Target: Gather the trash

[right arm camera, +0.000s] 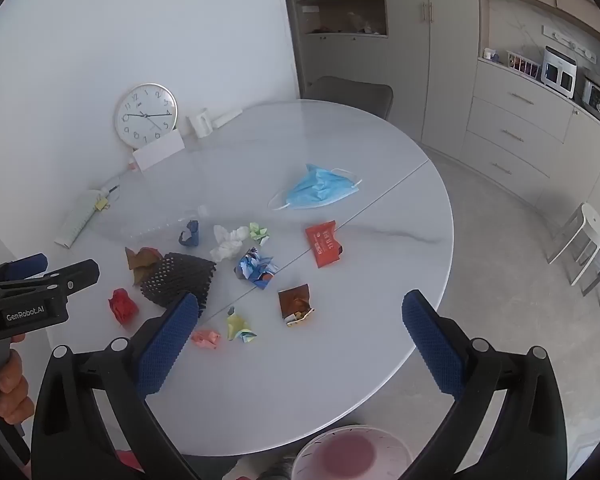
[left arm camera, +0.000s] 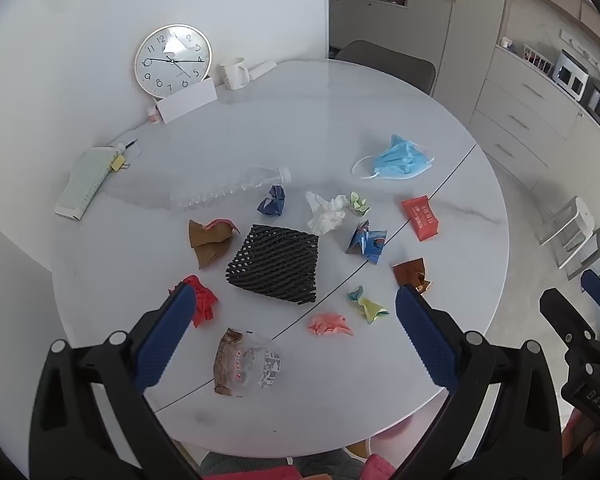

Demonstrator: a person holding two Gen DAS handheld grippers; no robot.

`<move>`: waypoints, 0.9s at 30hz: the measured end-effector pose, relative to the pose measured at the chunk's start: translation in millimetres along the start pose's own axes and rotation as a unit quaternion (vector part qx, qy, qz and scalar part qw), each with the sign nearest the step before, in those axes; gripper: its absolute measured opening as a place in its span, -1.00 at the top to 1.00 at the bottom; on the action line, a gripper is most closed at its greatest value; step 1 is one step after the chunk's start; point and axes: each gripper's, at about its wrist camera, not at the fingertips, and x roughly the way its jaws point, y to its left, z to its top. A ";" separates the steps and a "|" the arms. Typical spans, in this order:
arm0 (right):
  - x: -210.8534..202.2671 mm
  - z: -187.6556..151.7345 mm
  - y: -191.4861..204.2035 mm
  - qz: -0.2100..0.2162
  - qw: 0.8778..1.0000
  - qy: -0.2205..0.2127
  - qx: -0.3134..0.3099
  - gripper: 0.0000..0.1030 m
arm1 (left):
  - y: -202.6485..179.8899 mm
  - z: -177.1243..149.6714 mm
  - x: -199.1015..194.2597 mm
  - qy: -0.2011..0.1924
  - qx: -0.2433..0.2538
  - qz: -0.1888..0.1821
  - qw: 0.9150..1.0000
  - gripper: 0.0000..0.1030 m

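Trash lies scattered on a round white table (left arm camera: 380, 100): a black foam net (left arm camera: 275, 264), a blue face mask (left arm camera: 402, 157), a clear plastic bottle (left arm camera: 228, 188), a white tissue (left arm camera: 326, 213), a red packet (left arm camera: 420, 218), a clear wrapper (left arm camera: 246, 362) and several crumpled coloured papers. My left gripper (left arm camera: 292, 304) is open and empty above the table's near side. My right gripper (right arm camera: 300, 308) is open and empty, above the brown wrapper (right arm camera: 296, 304). A pink bin (right arm camera: 350, 454) stands below the table's near edge.
A wall clock (left arm camera: 173, 62), a white mug (left arm camera: 234, 73), a white card (left arm camera: 188, 100) and a green keyboard-like slab (left arm camera: 86, 178) stand at the table's far left by the wall. A grey chair (left arm camera: 388, 62) is behind the table. Cabinets (right arm camera: 520, 120) and stools (right arm camera: 584, 240) are to the right.
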 end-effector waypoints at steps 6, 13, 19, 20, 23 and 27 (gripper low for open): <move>0.7 0.3 -0.4 0.001 1.000 0.002 0.000 -0.97 | 1.7 8.2 -3.8 -0.002 0.002 0.002 1.000 -0.85; 10.1 -4.9 -1.9 0.002 1.000 0.003 -0.006 -0.97 | 5.7 6.6 -5.7 -0.001 -0.002 -0.008 1.000 -0.85; 8.4 0.4 12.7 -0.001 1.000 0.008 -0.017 -0.97 | 5.8 5.3 -5.2 0.003 -0.006 -0.009 1.000 -0.85; 8.6 0.7 13.7 -0.001 1.000 0.008 -0.018 -0.97 | 6.3 5.4 -5.3 0.004 -0.007 -0.009 1.000 -0.85; 9.2 0.8 16.6 -0.001 1.000 0.009 -0.020 -0.97 | 10.9 6.1 -1.5 0.005 -0.009 -0.010 1.000 -0.85; 11.3 1.9 20.9 -0.002 1.000 0.013 -0.022 -0.97 | 13.2 5.5 -0.3 0.006 -0.009 -0.009 1.000 -0.85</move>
